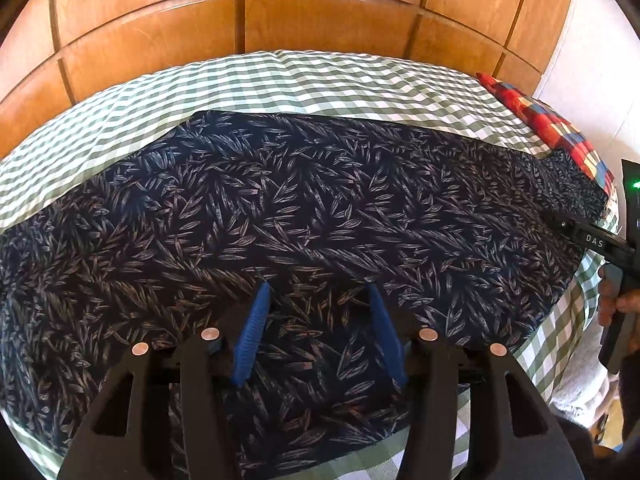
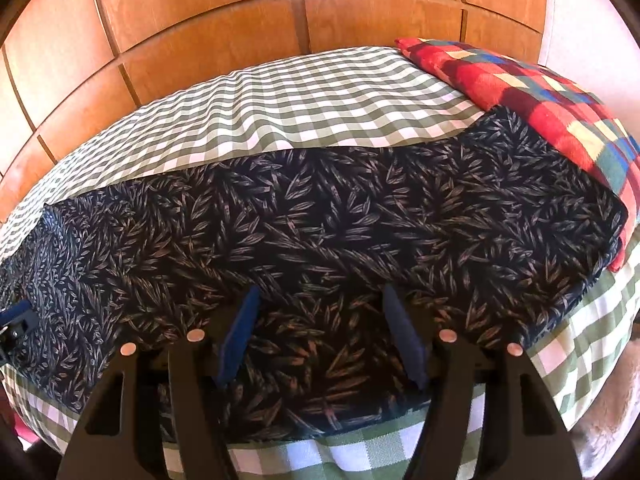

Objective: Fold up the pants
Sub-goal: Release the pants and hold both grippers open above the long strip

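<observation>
**Pants spread flat on the bed, both tools open above them**

Left wrist view: the left tool (image 1: pixel 318 292) hovers over the near part of the pants (image 1: pixel 280 208), its two blue fingers (image 1: pixel 256 320) spread apart with leaf-print fabric showing between them and nothing gripped. The dark pants lie flat in a long band running left to right across the bed (image 1: pixel 280 76), which carries a green-and-white checked cover. A red plaid pillow (image 1: pixel 560 132) sits at the far right, touching the right end of the pants. At the right edge, part of the right tool (image 1: pixel 592 240) reaches in over the pants' right end, held by a hand (image 1: pixel 618 308). Wooden panels (image 1: pixel 320 20) stand behind the bed.

Right wrist view: the right tool (image 2: pixel 320 296) also hangs open over the near edge of the pants (image 2: pixel 320 220), fingers (image 2: pixel 240 328) apart, holding nothing. The plaid pillow (image 2: pixel 540 92) lies at the far right, beside the pants' end. A bit of the left tool (image 2: pixel 16 320) shows at the left edge, over the fabric.
</observation>
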`<state>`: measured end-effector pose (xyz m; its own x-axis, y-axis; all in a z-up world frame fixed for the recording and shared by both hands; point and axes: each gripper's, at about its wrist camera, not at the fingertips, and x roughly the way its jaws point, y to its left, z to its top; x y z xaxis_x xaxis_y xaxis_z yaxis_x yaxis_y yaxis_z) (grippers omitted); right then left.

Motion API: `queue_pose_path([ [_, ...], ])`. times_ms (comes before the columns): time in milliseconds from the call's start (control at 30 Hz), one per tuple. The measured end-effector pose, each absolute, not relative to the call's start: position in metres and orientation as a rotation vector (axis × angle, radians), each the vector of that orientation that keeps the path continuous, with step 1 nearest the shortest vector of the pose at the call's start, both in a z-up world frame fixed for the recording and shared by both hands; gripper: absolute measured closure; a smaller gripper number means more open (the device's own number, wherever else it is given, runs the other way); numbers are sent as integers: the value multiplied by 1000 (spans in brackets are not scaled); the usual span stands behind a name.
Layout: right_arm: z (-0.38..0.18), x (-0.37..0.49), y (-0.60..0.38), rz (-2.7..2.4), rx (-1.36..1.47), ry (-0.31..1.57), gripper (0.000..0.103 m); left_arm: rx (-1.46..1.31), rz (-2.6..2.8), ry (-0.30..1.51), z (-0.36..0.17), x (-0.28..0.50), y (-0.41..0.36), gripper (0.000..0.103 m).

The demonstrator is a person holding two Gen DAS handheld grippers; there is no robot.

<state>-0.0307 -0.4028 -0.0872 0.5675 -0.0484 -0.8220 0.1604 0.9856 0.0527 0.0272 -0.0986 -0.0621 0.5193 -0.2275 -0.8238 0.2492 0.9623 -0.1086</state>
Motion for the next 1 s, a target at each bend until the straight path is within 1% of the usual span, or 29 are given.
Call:
queue_pose_path([
  [167,-76,-30,-415,-124,195,970,39,8,-290,982,-64,23,-96,49],
  [300,-59,-43,-435,-130,311,934,39,2,-298,976,-65,21,-96,45],
  [367,-51,-52,-451,-143,373,914,44,-1,-303,971,-66,20,-96,43],
  [433,-47,-62,-473,-154,469,898,53,-2,-310,967,-67,20,-96,40],
  [533,-44,-80,-506,-188,598,860,56,-12,-321,964,-68,19,-95,38],
  [733,-55,-117,-566,-257,884,787,56,-68,-343,968,-67,20,-88,35],
  [833,-62,-127,-583,-290,957,758,56,-95,-354,973,-67,21,-85,33],
  [1000,-69,-122,-599,-299,1014,714,56,-60,-356,974,-66,20,-89,33],
])
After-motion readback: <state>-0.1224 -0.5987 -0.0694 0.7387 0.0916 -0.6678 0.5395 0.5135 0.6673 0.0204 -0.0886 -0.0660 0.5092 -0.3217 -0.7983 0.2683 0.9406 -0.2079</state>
